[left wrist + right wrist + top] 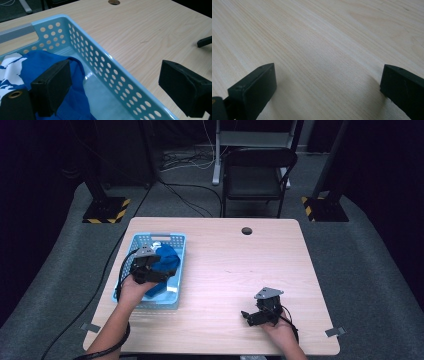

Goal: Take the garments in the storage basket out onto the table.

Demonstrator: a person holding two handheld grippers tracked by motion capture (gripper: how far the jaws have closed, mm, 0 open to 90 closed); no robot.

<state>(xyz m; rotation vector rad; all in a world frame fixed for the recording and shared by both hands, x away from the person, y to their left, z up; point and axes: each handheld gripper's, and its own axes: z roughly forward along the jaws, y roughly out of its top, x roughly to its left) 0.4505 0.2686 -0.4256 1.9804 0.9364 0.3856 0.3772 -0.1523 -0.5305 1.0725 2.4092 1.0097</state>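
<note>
left gripper (110,87) jaws apart over basket (120,75), astride its wall by blue cloth (72,100); likely grab next; right gripper (327,87) jaws apart, idle above counter (324,37)

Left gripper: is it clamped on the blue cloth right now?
No. In the left gripper view the left gripper stands wide open, one jaw over the blue cloth, the other outside the basket wall.

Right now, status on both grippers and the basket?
Left gripper open, straddling light blue perforated plastic basket wall. Blue-and-white cloth inside. Right gripper open over bare wooden table.
</note>
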